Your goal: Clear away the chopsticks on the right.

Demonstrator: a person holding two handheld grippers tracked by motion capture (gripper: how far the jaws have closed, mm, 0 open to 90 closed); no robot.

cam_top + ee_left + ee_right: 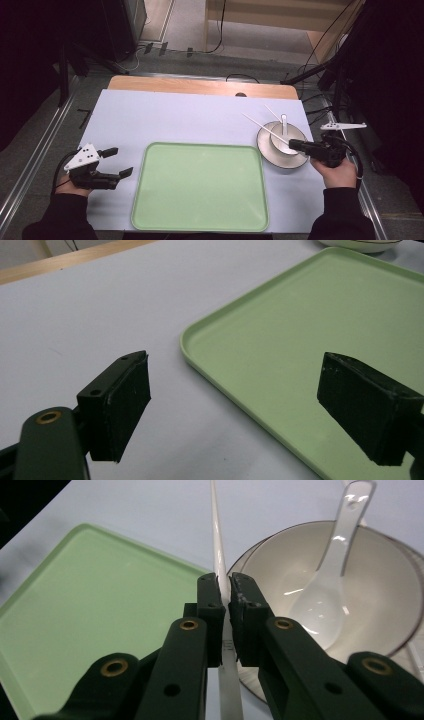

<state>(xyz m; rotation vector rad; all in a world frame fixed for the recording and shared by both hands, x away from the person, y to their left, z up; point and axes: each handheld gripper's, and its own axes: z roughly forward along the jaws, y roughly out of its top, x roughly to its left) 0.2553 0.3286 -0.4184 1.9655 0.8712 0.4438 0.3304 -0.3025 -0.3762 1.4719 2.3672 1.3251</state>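
White plastic chopstick point(218, 540) pinched in my right gripper point(226, 587) over white bowl point(400, 580); left gripper point(235, 405) gapes idle. Next, I judge: carry to green tray point(200, 187), lay flat.

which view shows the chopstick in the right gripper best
The right gripper view: the white chopstick runs straight up between the shut pads of the right gripper, beside the bowl and spoon. The high view shows it as a thin slanted line over the plate. The left gripper view gives nothing of it.
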